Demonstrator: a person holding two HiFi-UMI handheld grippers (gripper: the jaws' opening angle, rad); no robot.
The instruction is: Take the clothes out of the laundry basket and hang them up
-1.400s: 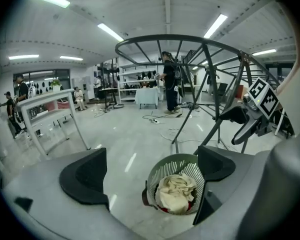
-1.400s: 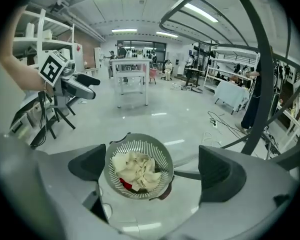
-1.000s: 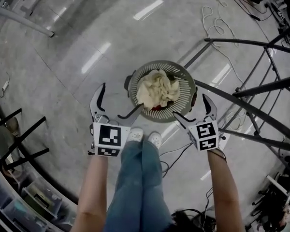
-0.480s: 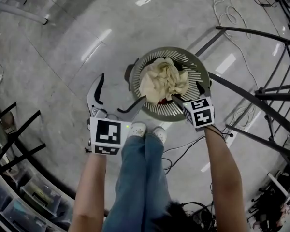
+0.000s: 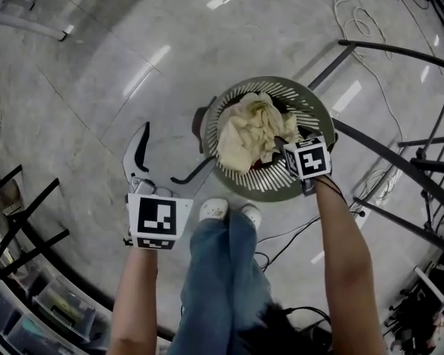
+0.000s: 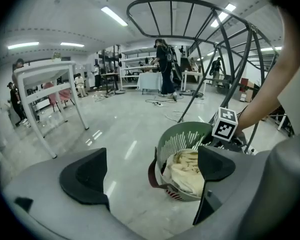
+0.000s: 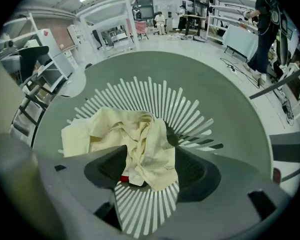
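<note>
A round grey-green laundry basket (image 5: 275, 192) stands on the floor and holds a crumpled cream garment (image 5: 248, 128), with something red (image 5: 255, 165) under it. My right gripper (image 5: 281, 140) reaches into the basket from its near right side. In the right gripper view its jaws (image 7: 147, 169) are closing, with a fold of the cream garment (image 7: 125, 134) between them above the slatted basket (image 7: 225, 114) wall. My left gripper (image 5: 159, 154) hangs open and empty left of the basket, over bare floor. In the left gripper view, that gripper (image 6: 150, 171) faces the basket (image 6: 177, 139) and the garment (image 6: 185, 171).
A dark tubular drying rack (image 5: 385, 161) rises right of the basket and arches overhead (image 6: 190, 19). Cables (image 5: 348, 21) lie on the floor beyond. The person's jeans and white shoes (image 5: 226, 211) are just in front of the basket. Shelving with bins (image 5: 44, 302) stands at lower left.
My right gripper has moved from outside the basket's rim into the basket, onto the cream garment, and its jaws have narrowed. The left gripper has drifted slightly left and stays open.
</note>
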